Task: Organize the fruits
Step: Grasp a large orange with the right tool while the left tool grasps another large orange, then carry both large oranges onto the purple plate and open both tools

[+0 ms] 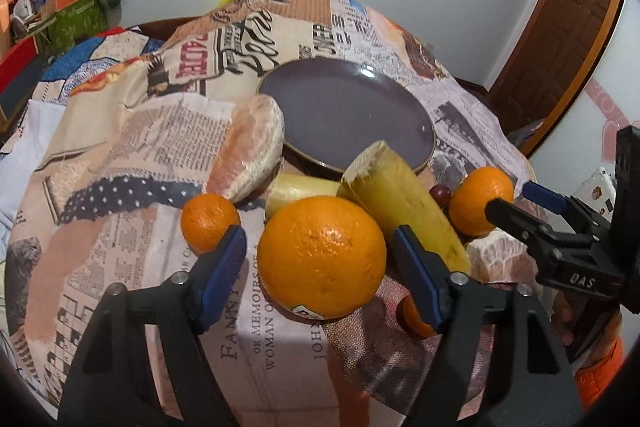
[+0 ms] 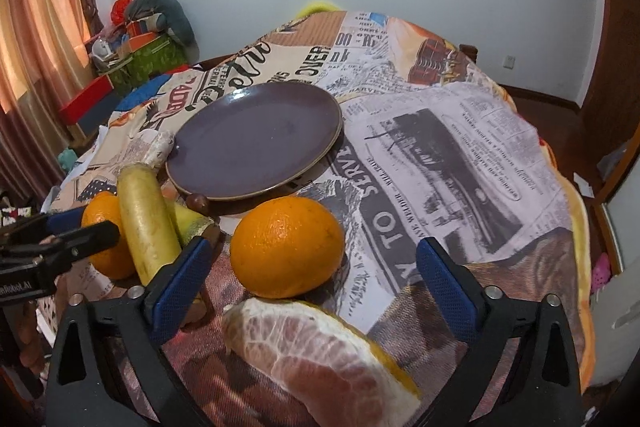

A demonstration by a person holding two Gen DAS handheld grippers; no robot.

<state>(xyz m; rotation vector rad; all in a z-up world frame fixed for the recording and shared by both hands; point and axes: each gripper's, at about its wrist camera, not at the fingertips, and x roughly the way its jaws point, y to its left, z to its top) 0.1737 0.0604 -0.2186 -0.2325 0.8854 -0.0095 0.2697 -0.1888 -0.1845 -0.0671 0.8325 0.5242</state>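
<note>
A large orange (image 1: 322, 257) sits on the newspaper-print cloth between the open jaws of my left gripper (image 1: 320, 267), not gripped. Around it lie a small orange (image 1: 208, 221), two banana pieces (image 1: 404, 207), a peeled pomelo wedge (image 1: 250, 151) and a purple plate (image 1: 344, 115) behind. My right gripper (image 2: 312, 283) is open around a smaller orange (image 2: 286, 247), with a pomelo wedge (image 2: 316, 351) just below it. The right gripper shows in the left wrist view (image 1: 514, 199) next to that orange (image 1: 478, 201). The plate (image 2: 256, 143) holds nothing.
A small dark red fruit (image 2: 197, 203) lies at the plate's near rim. Boxes and cushions (image 2: 148, 43) are stacked at the back left. The cloth (image 2: 440, 155) drops off at the table's right edge. A wooden door (image 1: 560, 39) stands at the right.
</note>
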